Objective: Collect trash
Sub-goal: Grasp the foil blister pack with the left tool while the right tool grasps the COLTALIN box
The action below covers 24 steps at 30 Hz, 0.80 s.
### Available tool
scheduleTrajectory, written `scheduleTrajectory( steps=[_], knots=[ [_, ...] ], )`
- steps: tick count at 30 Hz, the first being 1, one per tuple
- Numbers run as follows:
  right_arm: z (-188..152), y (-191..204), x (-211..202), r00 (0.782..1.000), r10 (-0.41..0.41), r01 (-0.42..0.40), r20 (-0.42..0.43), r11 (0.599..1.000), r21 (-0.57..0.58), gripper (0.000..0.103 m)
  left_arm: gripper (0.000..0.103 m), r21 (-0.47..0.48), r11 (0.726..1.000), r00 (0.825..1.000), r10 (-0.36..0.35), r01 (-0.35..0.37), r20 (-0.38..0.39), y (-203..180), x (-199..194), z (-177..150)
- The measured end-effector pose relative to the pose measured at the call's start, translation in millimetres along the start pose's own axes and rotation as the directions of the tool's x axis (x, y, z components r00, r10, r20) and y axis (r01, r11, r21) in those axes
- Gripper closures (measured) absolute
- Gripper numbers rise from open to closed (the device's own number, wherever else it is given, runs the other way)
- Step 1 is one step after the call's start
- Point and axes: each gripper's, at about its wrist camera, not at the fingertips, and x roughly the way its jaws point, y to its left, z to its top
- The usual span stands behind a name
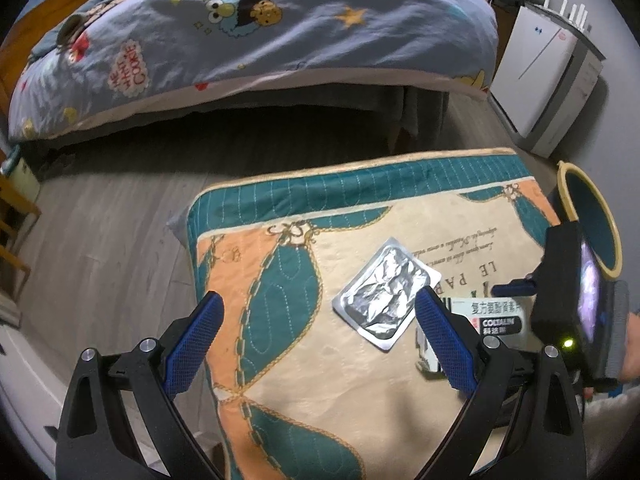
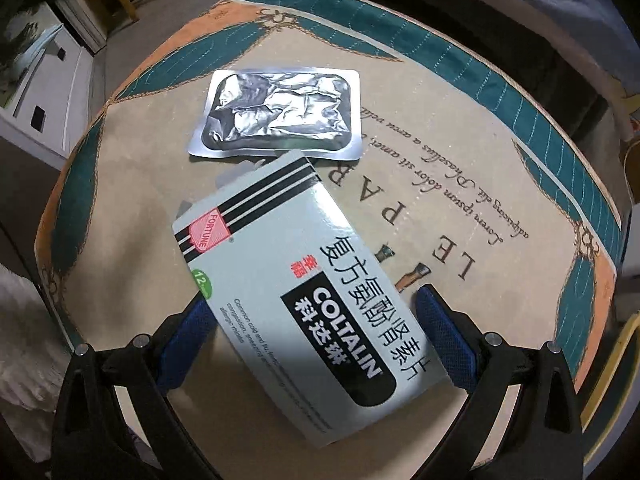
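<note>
A crumpled silver foil blister pack (image 1: pixel 387 293) lies on a quilted beige, teal and orange cushion (image 1: pixel 304 360); it also shows in the right wrist view (image 2: pixel 280 114). A pale Coltalin medicine box (image 2: pixel 296 300) sits between the fingers of my right gripper (image 2: pixel 312 340), tilted, its far end near the foil pack. The jaws stand wide, and whether the pads touch the box is unclear. The box shows partly in the left wrist view (image 1: pixel 492 314). My left gripper (image 1: pixel 318 340) is open and empty above the cushion, its right finger (image 1: pixel 444 340) beside the foil pack.
A round bin (image 1: pixel 592 220) with a yellow rim and teal inside stands right of the cushion. A bed with a cartoon duvet (image 1: pixel 248 40) is behind, over grey wood floor (image 1: pixel 100 220). A white appliance (image 1: pixel 548 76) stands at the back right.
</note>
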Motion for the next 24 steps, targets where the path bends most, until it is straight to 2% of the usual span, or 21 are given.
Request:
scheduleTrajectory(
  steps=[2,5,9,12,16,19,24],
  knots=[
    [-1,-3,-4,1.0,0.01,-0.01,-0.011,1.0,0.023,0.015,0.008,0.007,1.0,1.0,0.012,-0.012,-0.019,-1,7,-1],
    [-1,-9,-10,0.998,0.05,-0.048,-0.036,0.997,0.052,0.02,0.008,0.032,0.999,0.998,0.031,-0.03,-0.046,-6,22,-3],
    [-14,-27,-15,0.996,0.028,-0.022,-0.083,0.997,0.07,0.022,0.008,0.102,0.994,0.995,0.051,-0.043,-0.084,-22,46,-5],
    [-21,-54,-22,0.997,0.019,-0.007,-0.075,0.988,0.153,0.022,0.008,0.173,0.984,0.995,0.051,-0.035,-0.088,-38,60,-6],
    [-32,-94,-26,0.996,-0.017,0.041,-0.083,0.956,0.291,0.023,0.008,0.239,0.971,0.995,0.003,0.021,-0.099,-58,79,-6],
    [-38,-116,-23,0.994,-0.033,0.069,-0.105,0.929,0.362,0.023,0.008,0.273,0.961,0.992,-0.002,0.035,-0.123,-67,92,-8],
    [-41,-131,-21,0.996,-0.011,0.044,-0.085,0.919,0.391,0.022,0.008,0.307,0.951,0.989,-0.002,0.048,-0.15,-74,112,-6]
  ],
)
